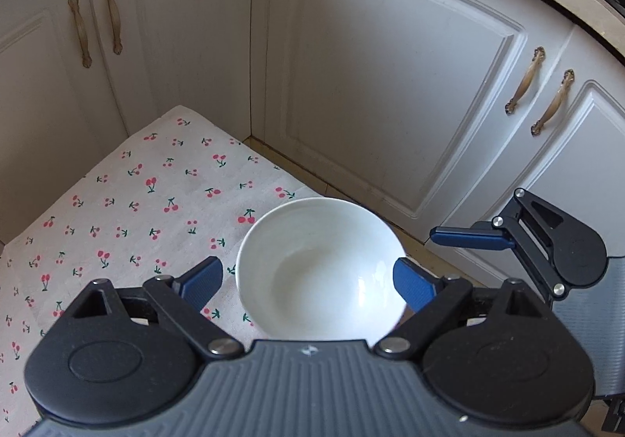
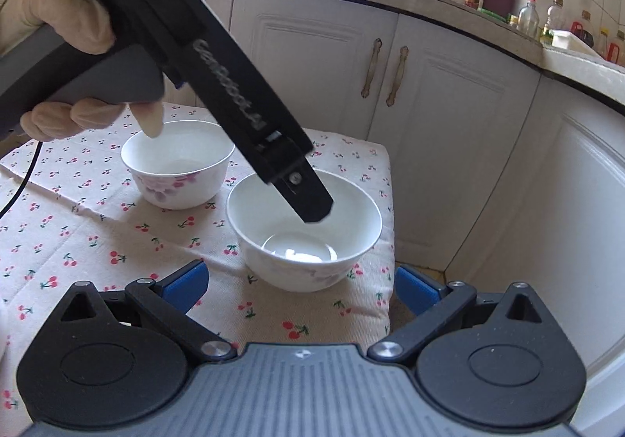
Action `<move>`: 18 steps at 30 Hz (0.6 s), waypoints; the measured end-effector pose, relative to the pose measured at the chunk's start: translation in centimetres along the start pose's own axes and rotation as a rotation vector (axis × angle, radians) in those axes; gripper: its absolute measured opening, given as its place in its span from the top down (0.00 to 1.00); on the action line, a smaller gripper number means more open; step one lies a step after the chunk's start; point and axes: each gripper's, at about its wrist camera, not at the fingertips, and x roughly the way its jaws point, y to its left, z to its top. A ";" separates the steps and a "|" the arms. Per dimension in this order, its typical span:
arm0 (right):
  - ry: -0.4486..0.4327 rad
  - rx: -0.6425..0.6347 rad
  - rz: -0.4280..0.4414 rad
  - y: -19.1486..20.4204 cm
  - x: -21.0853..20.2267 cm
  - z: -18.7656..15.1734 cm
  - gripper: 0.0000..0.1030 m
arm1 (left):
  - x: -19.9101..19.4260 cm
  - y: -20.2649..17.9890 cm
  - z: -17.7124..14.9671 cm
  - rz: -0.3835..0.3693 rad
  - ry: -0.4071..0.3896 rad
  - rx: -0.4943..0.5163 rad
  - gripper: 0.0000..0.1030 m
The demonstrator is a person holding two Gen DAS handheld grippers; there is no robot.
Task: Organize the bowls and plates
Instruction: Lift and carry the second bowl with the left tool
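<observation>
On cherry-print cloth [image 2: 97, 241], glossy round bowl [image 1: 320, 273] w/in wide-open left gripper [image 1: 308, 280], right gripper [image 2: 300, 286] open, empty.

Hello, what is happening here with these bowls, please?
A person holds a tool in each hand over a cherry-print cloth. The left tool is open around the near white bowl, not yet gripping. The right tool waits open beside it. A second bowl stands behind, apart.
</observation>
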 end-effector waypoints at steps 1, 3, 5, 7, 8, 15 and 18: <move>0.006 0.001 0.005 -0.1 0.3 0.1 0.01 | 0.3 0.2 0.0 0.000 0.006 0.000 0.10; 0.009 -0.002 0.012 -0.1 0.8 0.1 0.01 | 0.8 0.4 0.0 -0.002 0.014 -0.004 0.11; 0.007 -0.010 0.015 0.0 1.3 0.1 0.02 | 1.3 0.7 -0.1 -0.008 0.019 -0.018 0.12; 0.008 -0.013 0.015 0.1 1.7 0.2 0.04 | 1.7 1.0 -0.1 -0.018 0.021 -0.020 0.13; 0.010 -0.011 0.017 0.1 1.9 0.2 0.06 | 1.9 1.0 -0.1 -0.019 0.024 -0.019 0.14; 0.010 -0.004 0.019 -0.3 2.6 0.4 0.11 | 2.8 1.2 -0.1 -0.031 0.034 -0.009 0.18; 0.008 -0.001 0.020 -0.4 2.7 0.4 0.15 | 3.0 1.4 -0.1 -0.039 0.038 -0.010 0.19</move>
